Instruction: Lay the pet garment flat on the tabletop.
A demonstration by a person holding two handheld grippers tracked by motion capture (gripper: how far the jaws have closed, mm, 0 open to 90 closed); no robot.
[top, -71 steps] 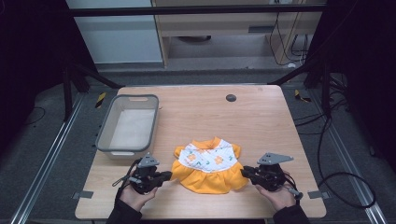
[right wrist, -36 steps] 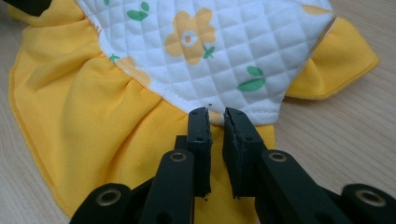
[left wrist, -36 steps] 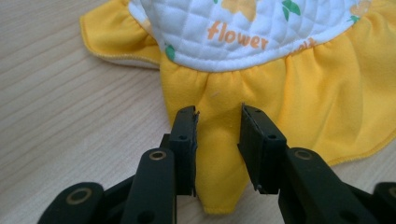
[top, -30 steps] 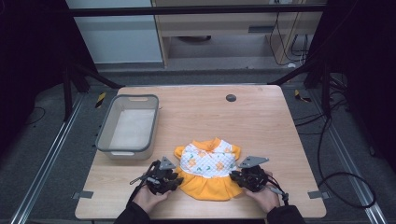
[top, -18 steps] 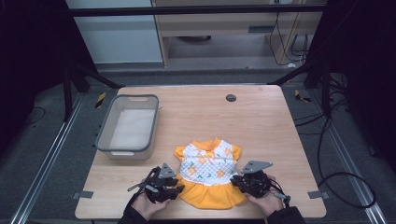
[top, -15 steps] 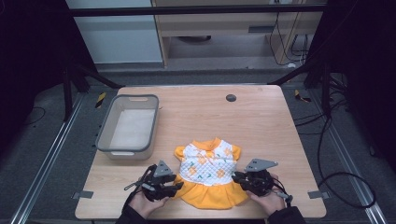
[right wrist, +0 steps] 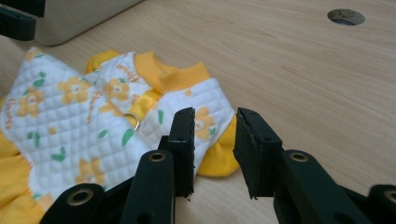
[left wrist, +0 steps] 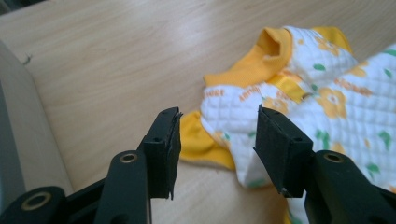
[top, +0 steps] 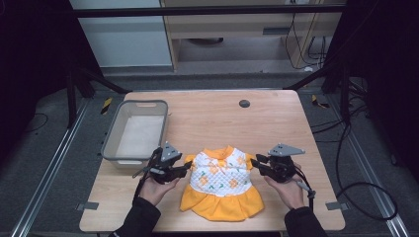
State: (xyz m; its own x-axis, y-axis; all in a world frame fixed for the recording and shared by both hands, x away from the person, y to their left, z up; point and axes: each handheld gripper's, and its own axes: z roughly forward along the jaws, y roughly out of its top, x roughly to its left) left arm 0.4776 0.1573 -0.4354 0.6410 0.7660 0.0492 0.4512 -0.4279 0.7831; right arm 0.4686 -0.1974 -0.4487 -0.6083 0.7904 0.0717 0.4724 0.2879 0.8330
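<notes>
A small dress (top: 221, 183) lies flat at the front middle of the wooden table (top: 276, 123), with a white quilted top with orange flowers and an orange skirt toward the front edge. My left gripper (top: 186, 166) hovers at its left sleeve (left wrist: 205, 140), and my right gripper (top: 255, 162) at its right sleeve (right wrist: 219, 161). Both point inward at the dress. In the left gripper view the left gripper (left wrist: 217, 140) is open. In the right gripper view the right gripper (right wrist: 214, 151) is open too. Both pairs of jaws have just been opening, and the pads press on nothing.
A grey plastic bin (top: 114, 140) stands on the left side of the table, just behind my left hand; its wall (left wrist: 14, 140) is close beside the left jaw. A round cable hole (top: 244, 103) sits at the back middle. Black frame posts flank the table.
The dress, bunched up earlier, now lies spread flat and nearer the front edge. Both grippers have let go of its sides, opened and risen slightly off it.
</notes>
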